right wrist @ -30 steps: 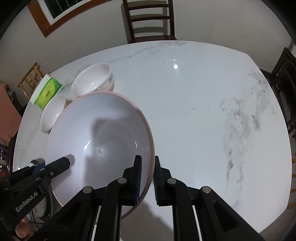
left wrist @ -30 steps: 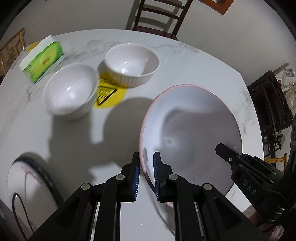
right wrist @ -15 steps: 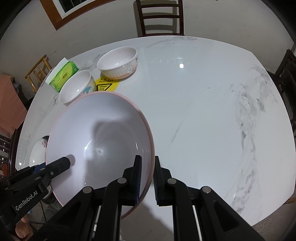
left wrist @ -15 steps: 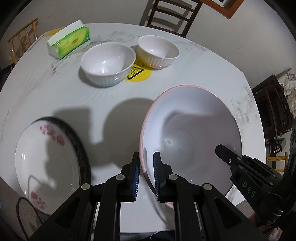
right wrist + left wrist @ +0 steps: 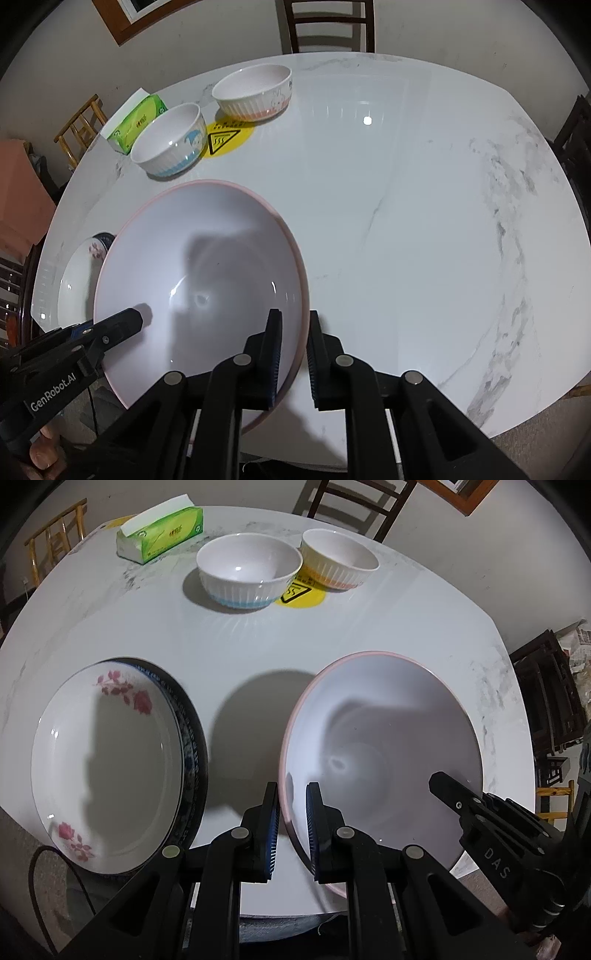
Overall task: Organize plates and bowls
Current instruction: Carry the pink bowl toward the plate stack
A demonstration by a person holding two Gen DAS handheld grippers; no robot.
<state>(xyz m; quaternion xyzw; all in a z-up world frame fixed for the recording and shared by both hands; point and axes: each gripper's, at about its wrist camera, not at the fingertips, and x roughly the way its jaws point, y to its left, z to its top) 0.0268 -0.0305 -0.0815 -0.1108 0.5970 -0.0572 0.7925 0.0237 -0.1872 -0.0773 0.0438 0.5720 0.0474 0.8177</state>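
Observation:
A large pink-rimmed white bowl [image 5: 384,738] [image 5: 207,273] hangs above the near edge of the white marble table [image 5: 406,206]. My left gripper [image 5: 291,827] is shut on its left rim and my right gripper [image 5: 293,350] is shut on its right rim. To its left a white plate with red flowers [image 5: 107,760] [image 5: 74,280] lies on a dark-rimmed plate [image 5: 192,731]. Two small ribbed bowls stand at the far side, one with a blue base [image 5: 249,576] [image 5: 170,144] and one with an orange base [image 5: 338,559] [image 5: 255,92].
A green tissue box [image 5: 160,533] [image 5: 135,120] lies at the far left. A yellow warning sticker [image 5: 303,594] [image 5: 227,138] is on the table between the small bowls. Wooden chairs [image 5: 328,26] stand around the table.
Both grippers have pulled back toward the near table edge with the large bowl. The small bowls and tissue box now look farther off, and the stacked plates have come fully into view.

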